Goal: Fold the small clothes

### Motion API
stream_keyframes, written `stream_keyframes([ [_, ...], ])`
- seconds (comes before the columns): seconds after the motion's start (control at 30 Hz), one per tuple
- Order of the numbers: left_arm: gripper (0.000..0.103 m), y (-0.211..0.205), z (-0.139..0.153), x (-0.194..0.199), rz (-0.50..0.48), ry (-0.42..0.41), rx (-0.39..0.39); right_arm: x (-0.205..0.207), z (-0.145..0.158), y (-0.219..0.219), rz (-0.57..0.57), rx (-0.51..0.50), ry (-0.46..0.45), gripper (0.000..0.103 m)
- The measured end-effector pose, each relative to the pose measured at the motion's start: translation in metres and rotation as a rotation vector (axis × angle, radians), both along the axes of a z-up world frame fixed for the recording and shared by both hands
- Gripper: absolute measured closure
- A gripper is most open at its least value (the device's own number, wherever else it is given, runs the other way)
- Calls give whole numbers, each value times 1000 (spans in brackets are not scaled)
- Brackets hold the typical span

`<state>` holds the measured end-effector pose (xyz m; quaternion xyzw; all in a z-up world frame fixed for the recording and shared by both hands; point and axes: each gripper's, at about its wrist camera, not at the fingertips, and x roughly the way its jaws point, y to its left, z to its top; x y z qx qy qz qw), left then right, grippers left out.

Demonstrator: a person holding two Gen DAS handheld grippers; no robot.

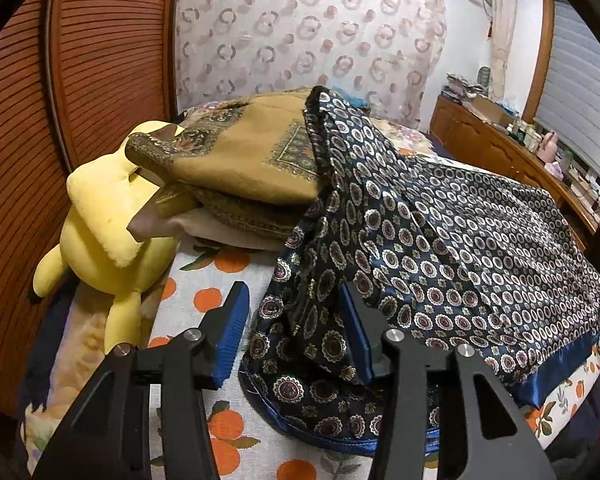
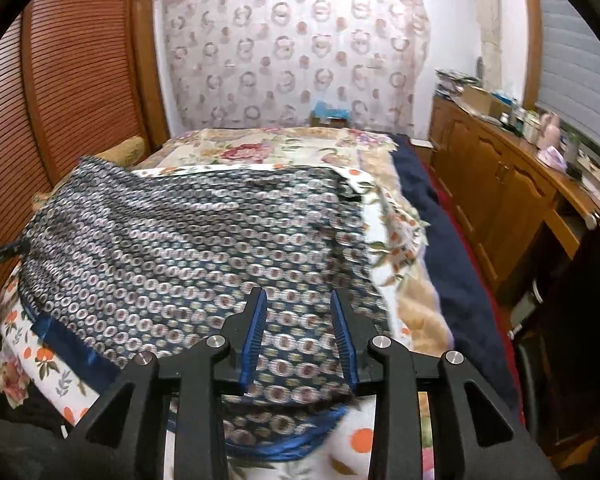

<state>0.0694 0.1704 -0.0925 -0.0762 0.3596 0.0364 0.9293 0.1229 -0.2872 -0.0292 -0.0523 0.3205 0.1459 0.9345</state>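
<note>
Both grippers hang low over the near edge of the bed, and both have their jaws partly open. Left gripper (image 1: 296, 332) has the bunched-up corner of the blue patterned cloth (image 1: 440, 240) lying between its blue pads. The left pad stands clear of the cloth. The right pad sits close against a fold, but it does not seem to squeeze, so nothing is held. Right gripper (image 2: 300, 336) has its jaws apart too, with the flat cloth (image 2: 180, 240) spread under and between them. It looks blurry there, so I cannot tell if a pad brushes the cloth.

Why is the cloth like this? It is spread wide on the right side so it lies smooth, ready for a fold. On the left it rises in a peak and leans on the pile of folded cloths (image 1: 240, 168) at the far left. That part still looks crumpled, so I think it needs smoothing first.

A yellow plush toy (image 1: 104, 232) sits at the far left, pressed against the pile, out of the way. The orange-print sheet (image 1: 204, 292) covers the bed (image 2: 280, 148) and gives a soft, flat place to work. The shiny blue hem (image 1: 560, 372) runs along the near edge, close to both grippers, so it is easy to pinch next.
</note>
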Motion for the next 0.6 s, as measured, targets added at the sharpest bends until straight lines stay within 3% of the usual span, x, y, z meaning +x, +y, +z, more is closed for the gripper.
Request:
stream_keyframes([
  [0.1,55,1,-2,1,6,3,-1,0,-9,19,59,16,19,60],
  [0.37,55,-3,-12,9,-11,39,6,7,-42,80,201,1,86,59],
  [0.6,55,-4,-23,14,-19,78,-7,28,-60,100,210,-39,115,59],
])
